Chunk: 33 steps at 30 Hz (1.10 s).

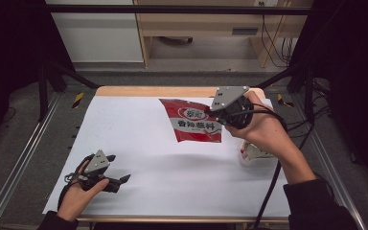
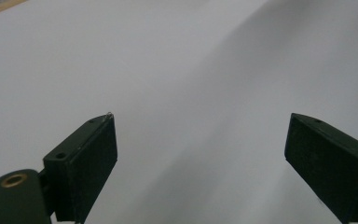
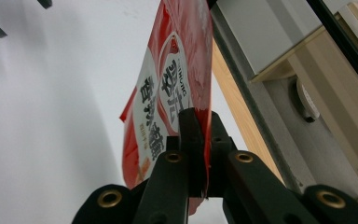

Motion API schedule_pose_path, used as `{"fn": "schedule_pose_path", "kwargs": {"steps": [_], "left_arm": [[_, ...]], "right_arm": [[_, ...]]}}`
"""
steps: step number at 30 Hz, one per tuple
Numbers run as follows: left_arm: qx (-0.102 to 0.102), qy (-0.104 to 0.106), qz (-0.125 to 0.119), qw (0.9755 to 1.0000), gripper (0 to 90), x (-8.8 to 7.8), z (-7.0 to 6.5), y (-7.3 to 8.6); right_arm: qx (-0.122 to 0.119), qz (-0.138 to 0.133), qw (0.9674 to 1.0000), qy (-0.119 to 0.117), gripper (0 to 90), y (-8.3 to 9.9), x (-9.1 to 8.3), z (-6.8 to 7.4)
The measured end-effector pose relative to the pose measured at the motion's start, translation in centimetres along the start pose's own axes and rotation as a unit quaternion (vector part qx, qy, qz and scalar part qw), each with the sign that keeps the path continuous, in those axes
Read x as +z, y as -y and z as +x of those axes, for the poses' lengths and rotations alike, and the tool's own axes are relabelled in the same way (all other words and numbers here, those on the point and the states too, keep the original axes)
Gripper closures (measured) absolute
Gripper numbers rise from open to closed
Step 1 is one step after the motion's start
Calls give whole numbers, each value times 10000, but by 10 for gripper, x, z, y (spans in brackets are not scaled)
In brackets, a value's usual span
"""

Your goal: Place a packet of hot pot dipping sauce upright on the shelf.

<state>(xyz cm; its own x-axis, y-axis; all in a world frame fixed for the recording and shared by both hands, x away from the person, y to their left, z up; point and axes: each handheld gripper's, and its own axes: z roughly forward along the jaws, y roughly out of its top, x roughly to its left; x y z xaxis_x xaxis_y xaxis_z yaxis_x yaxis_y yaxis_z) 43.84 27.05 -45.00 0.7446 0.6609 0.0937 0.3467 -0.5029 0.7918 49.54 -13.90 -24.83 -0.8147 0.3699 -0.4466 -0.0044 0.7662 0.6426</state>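
A red and white snack bag [image 1: 194, 120] with printed characters hangs above the far right of the white sheet, and my right gripper [image 1: 222, 117] is shut on its right edge. In the right gripper view the bag [image 3: 168, 93] stands on edge, pinched between the black jaws of the right gripper [image 3: 199, 126]. My left gripper [image 1: 119, 172] rests low near the table's front left, held in a hand. Its jaws stand wide open in the left gripper view, with only white paper in the left gripper [image 2: 200, 149].
A white sheet [image 1: 148, 158] covers the wooden table [image 1: 148, 91]. A small white packet [image 1: 254, 153] lies under the right forearm at the sheet's right edge. Black frame posts and cables stand around the table, with shelving behind it.
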Motion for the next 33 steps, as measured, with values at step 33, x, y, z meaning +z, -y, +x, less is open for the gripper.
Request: {"fn": "schedule_pose_path", "kwargs": {"steps": [33], "left_arm": [[-320, -111, -96, 9994, 85, -3, 7, 4]], "right_arm": [[653, -138, 9965, 510, 898, 51, -9, -67]]}}
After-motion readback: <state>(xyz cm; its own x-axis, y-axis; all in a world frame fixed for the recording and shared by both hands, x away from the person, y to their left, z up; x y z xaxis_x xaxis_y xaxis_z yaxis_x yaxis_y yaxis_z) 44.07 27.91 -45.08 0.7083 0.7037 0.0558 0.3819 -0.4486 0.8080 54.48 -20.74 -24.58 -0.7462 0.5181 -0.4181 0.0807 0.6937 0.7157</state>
